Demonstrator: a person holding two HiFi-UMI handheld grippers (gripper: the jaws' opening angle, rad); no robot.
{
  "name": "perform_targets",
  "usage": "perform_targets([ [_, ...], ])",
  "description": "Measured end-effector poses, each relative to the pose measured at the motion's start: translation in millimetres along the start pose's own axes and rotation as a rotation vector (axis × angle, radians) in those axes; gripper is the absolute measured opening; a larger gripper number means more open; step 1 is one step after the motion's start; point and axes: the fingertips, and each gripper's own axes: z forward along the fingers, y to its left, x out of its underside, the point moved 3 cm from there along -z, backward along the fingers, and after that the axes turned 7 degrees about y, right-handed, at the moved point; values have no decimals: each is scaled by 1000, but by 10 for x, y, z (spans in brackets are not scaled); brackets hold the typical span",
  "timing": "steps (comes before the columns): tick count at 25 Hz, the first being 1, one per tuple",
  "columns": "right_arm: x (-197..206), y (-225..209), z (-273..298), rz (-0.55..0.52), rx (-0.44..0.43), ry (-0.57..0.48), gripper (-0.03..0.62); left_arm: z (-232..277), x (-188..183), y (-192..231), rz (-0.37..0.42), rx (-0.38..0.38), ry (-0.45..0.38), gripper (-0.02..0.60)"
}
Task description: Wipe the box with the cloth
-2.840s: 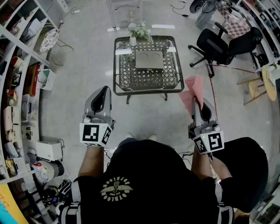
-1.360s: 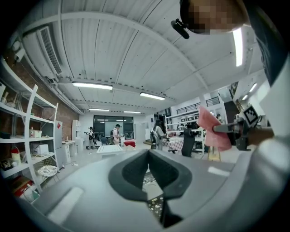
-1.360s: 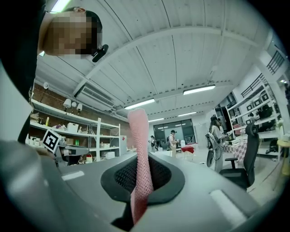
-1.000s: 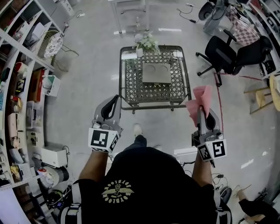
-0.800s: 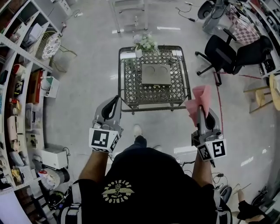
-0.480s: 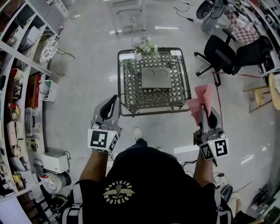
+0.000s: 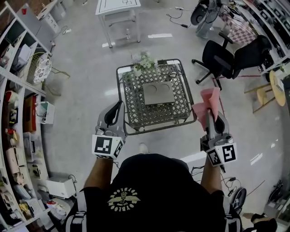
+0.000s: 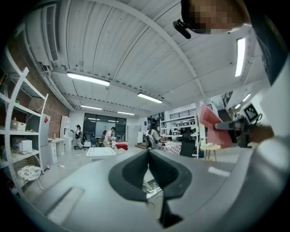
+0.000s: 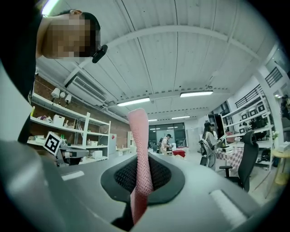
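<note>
A flat grey box with two round dents in its top lies on a low metal lattice table. The pink cloth stands up from my right gripper, which is shut on it, right of the table's near corner. In the right gripper view the cloth rises as a narrow strip between the jaws. My left gripper hangs left of the table's near edge, jaws together and empty. Both grippers are held up, short of the box.
A small vase of flowers stands at the table's far left corner. A black office chair sits right of the table, shelving runs along the left, a white table stands farther back. Several people are in the distance.
The person has stepped closer, so the table and box sit nearer the grippers and the view has swung. The right gripper keeps hold of the cloth; the left stays shut.
</note>
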Motion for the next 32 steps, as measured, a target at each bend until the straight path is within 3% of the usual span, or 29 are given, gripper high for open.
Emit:
perform_targets([
  [11, -27, 62, 85, 21, 65, 4, 17, 246, 18, 221, -8, 74, -11, 0],
  [32, 45, -115, 533, 44, -15, 23, 17, 436, 112, 342, -38, 5, 28, 0],
])
